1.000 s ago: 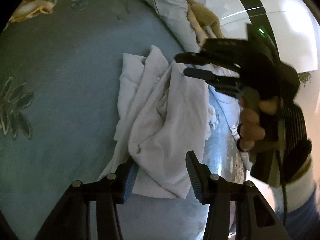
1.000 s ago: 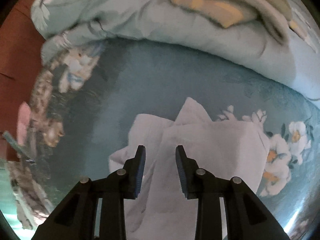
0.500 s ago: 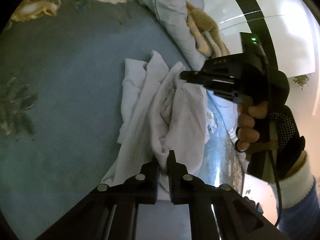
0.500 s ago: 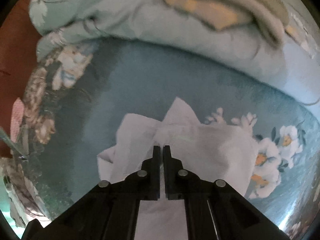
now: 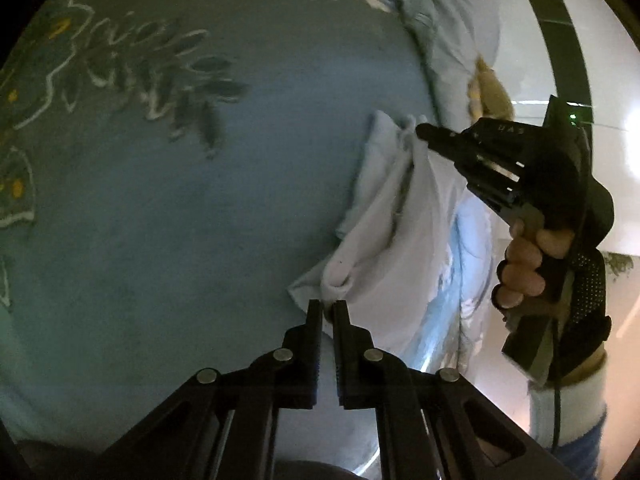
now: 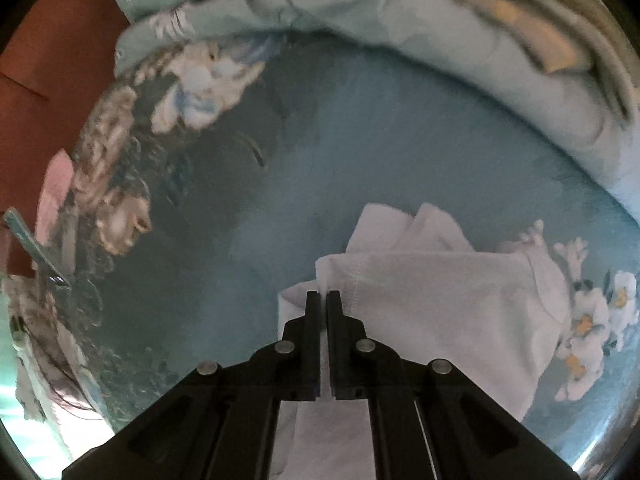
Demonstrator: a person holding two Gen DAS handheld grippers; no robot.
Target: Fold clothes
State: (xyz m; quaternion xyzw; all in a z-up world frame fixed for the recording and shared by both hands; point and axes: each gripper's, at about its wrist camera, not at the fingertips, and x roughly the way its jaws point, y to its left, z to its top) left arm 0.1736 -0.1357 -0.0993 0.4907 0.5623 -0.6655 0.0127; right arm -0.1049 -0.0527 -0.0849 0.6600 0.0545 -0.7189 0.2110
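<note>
Lying on the blue floral bed sheet (image 5: 200, 220) is one white garment (image 5: 404, 240), crumpled and partly bunched, near the sheet's lit edge. Count: one garment, two grippers, one hand visible.

Left gripper (image 5: 327, 307): fingers pressed together on a rolled hem of the white garment at its near corner; cloth shows between the tips. The fold rises slightly from the sheet at the pinch.

Right gripper (image 6: 323, 298): fingers likewise closed, pinching a stitched edge of the garment (image 6: 432, 304); fabric spreads away to the right of the tips and passes below the gripper body. In the left wrist view the right gripper (image 5: 424, 133) reaches in from beyond the garment's far end, its tips at the bunched cloth there, body tilted down toward the sheet.

Hand (image 5: 524, 264): bare fingers curled around the right gripper's handle, with a dark dotted strap over the back of the hand and a white cuff at the wrist. A green light glows on top of the unit. Raised lettering on its side is too blurred to read.

A pale blue duvet (image 6: 400, 20) is heaped beyond the garment, with tan and yellow fabric (image 6: 532, 28) on top of it.
</note>
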